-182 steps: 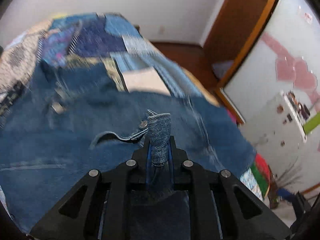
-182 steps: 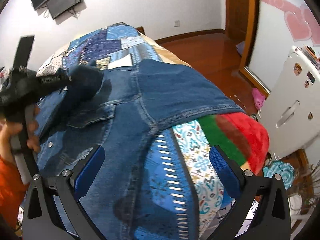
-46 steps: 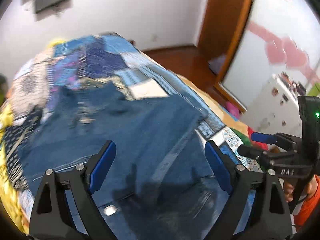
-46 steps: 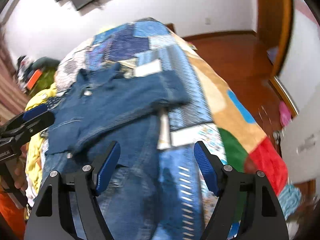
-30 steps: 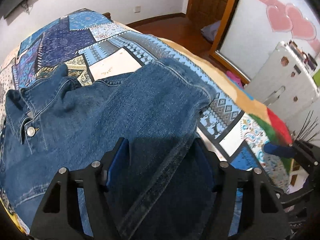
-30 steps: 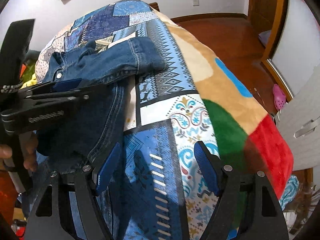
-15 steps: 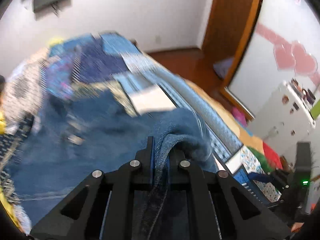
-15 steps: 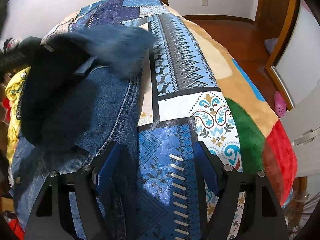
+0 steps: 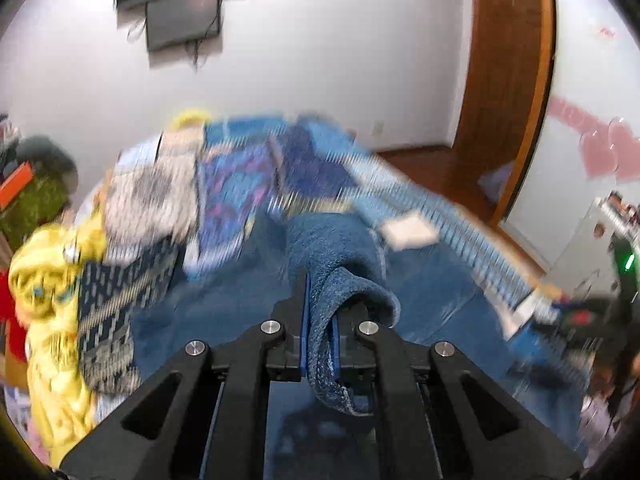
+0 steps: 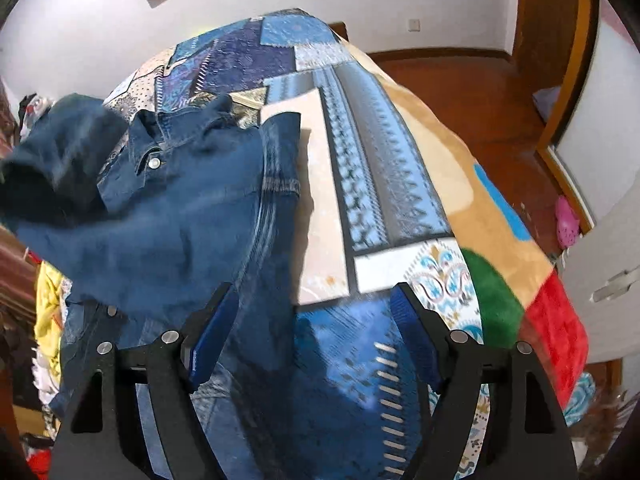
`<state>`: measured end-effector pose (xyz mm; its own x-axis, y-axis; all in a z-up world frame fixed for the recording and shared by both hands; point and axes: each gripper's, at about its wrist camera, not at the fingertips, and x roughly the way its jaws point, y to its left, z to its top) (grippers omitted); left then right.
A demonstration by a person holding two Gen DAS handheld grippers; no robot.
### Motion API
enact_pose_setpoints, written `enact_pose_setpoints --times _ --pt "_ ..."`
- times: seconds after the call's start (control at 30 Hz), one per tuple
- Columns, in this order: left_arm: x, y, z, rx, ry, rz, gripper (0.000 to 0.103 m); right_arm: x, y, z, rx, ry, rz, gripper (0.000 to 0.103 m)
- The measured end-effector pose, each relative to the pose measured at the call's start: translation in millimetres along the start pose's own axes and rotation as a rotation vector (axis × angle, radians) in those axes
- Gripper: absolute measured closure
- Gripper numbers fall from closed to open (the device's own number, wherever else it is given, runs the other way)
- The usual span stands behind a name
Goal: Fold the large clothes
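Bed [image 10: 420, 152] fills most of both views, covered by a patchwork blanket [image 10: 360, 184]: blue and navy panels, a cream strip, tan, green and red patches at the near right corner.

Denim jacket [image 10: 192, 216] lies spread on the left half of the bed, over the blanket. Dark blue wash, collar at the far end with one metal snap button [image 10: 152, 163] showing below it, stitched seam band running down its right edge. The near part runs under the right tongs' left finger. One portion, apparently a sleeve, is lifted off the bed at the far left of the right wrist view, blurred.

Yellow garment [image 9: 52, 280] bunched at the left edge of the bed, beside the jacket. Left wrist view is motion-blurred, detail there is poor.

Wall-mounted TV [image 9: 182, 4] on the white wall beyond the bed. Wooden door [image 9: 508, 80] at right, wooden floor below it.

Left tongs [image 9: 320, 336]: clenched on a fold of the denim jacket; the cloth loops up out of the jaws and droops over their right side, a frayed edge hanging toward the camera.

Right tongs [image 10: 312, 336]: jaws spread wide and opening, above the bed. Jacket edge and blanket show between the blue pads [image 10: 210, 336]; they press on nothing.
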<state>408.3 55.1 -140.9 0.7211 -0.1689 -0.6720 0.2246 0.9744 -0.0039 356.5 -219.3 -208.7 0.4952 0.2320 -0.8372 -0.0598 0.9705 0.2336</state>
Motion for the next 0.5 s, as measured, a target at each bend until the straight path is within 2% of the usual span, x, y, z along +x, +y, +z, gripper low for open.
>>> enact_pose_setpoints --times 0.1,0.17,0.23,0.3,0.37,0.5 --pt "18.4 19.4 -39.1 -0.044 0.108 0.033 0.095 13.9 19.7 -6.1 -0.062 0.024 -0.019 0.025" --pt "29.3 36.3 -63.7 -0.079 0.169 0.085 0.09 34.6 33.7 -13.6 -0.122 0.087 -0.03 0.025" --pt "35.0 54.2 -82.4 -0.123 0.214 0.1 0.087 49.5 42.4 -19.0 -0.165 0.131 -0.057 0.026" --pt "39.2 75.0 -100.0 -0.196 0.248 0.078 0.072 55.4 45.8 -20.8 -0.171 0.136 -0.066 0.025" --pt "38.2 87.2 -113.9 -0.237 0.254 0.09 0.051 56.8 42.4 -18.4 -0.151 0.153 -0.06 0.022" --pt "35.6 103.0 -129.4 -0.302 0.24 0.076 0.041 58.9 32.4 -18.4 -0.09 0.174 -0.038 0.017"
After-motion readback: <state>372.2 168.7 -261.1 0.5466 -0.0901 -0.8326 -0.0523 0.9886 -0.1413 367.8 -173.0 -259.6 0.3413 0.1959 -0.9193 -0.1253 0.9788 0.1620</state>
